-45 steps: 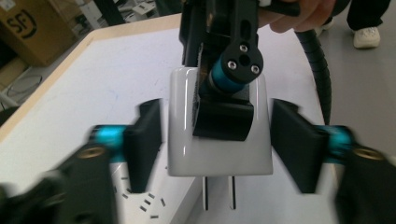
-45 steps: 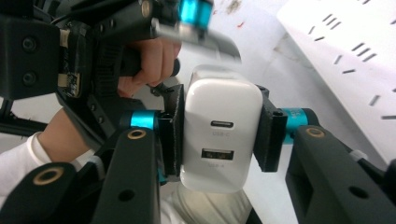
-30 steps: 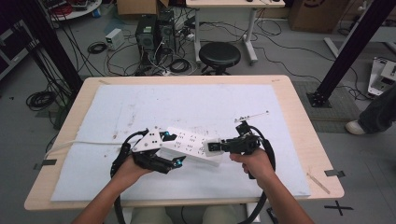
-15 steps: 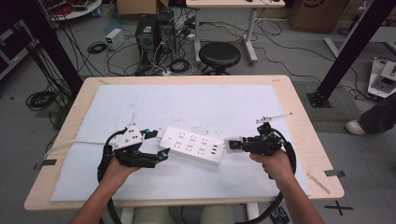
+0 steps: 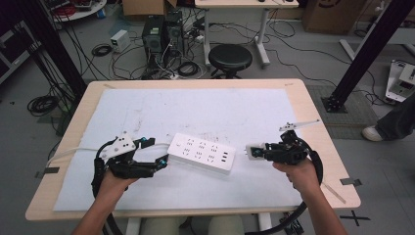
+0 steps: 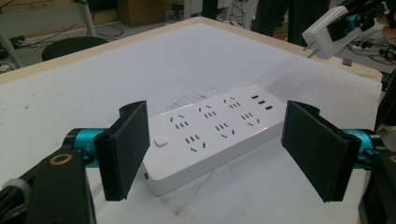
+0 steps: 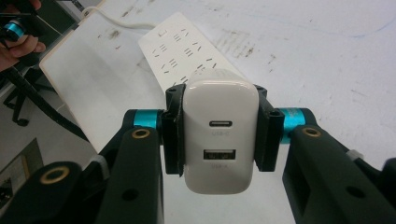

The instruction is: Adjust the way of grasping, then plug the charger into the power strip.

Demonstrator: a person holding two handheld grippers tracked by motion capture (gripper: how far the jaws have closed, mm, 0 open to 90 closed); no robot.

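The table (image 5: 313,105) has a light wooden rim and carries a white sheet (image 5: 215,110) over most of its top.

The white power strip (image 5: 201,153) lies flat on the sheet, near the front middle of the table, set slightly askew. Its upper face shows two rows of socket openings, a small button at one end and USB ports at the other. A white cord (image 5: 68,152) leaves its left end and runs off toward the left table edge.

The left claw (image 5: 159,165) sits just left of the power strip, held by the person's left hand (image 5: 115,183). Its jaws stand spread, empty, clear of the strip; in the left gripper view the strip's near end (image 6: 215,135) lies beyond and between the two black pads without contact.

The right claw (image 5: 255,152) is to the right of the strip, apart from it, held by the right hand (image 5: 298,172). Its jaws are pressed onto the two sides of a white USB wall charger (image 7: 219,135). The charger's port face, with one USB-C and one USB-A port, faces the right gripper view; in the left gripper view its prongs (image 6: 309,50) point downward and toward the strip.
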